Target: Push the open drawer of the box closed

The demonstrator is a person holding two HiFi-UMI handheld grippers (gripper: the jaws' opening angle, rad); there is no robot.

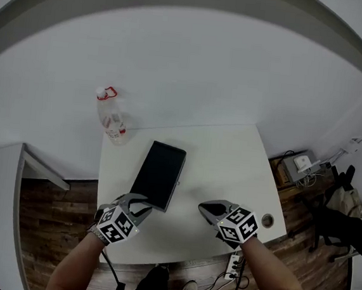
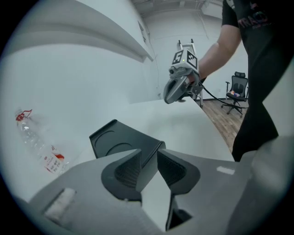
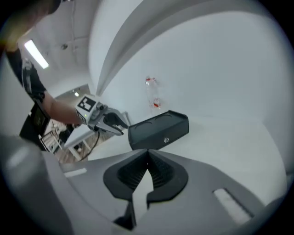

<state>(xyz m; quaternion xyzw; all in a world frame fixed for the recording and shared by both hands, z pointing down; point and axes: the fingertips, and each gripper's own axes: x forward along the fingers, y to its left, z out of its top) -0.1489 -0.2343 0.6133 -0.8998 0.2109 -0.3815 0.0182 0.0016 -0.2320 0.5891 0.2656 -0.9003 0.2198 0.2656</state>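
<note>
A flat black box point(image 1: 159, 173) lies on the white table point(image 1: 230, 165), its long side running away from me. The right gripper view shows its side face point(image 3: 158, 131) with a small round emblem; I cannot tell whether a drawer sticks out. My left gripper point(image 1: 140, 207) is at the box's near left corner. Its jaws stand open point(image 2: 149, 155), with the corner of the box point(image 2: 124, 140) just beyond the tips. My right gripper point(image 1: 210, 209) hovers over bare table to the right of the box. It is shut point(image 3: 147, 155) with nothing between its fingers.
A clear plastic bottle with a red cap point(image 1: 112, 118) lies at the table's far left corner. A round cable hole point(image 1: 267, 219) sits near the right front edge. Off the table to the right are cables, a device point(image 1: 300, 164) and a chair point(image 1: 346, 214).
</note>
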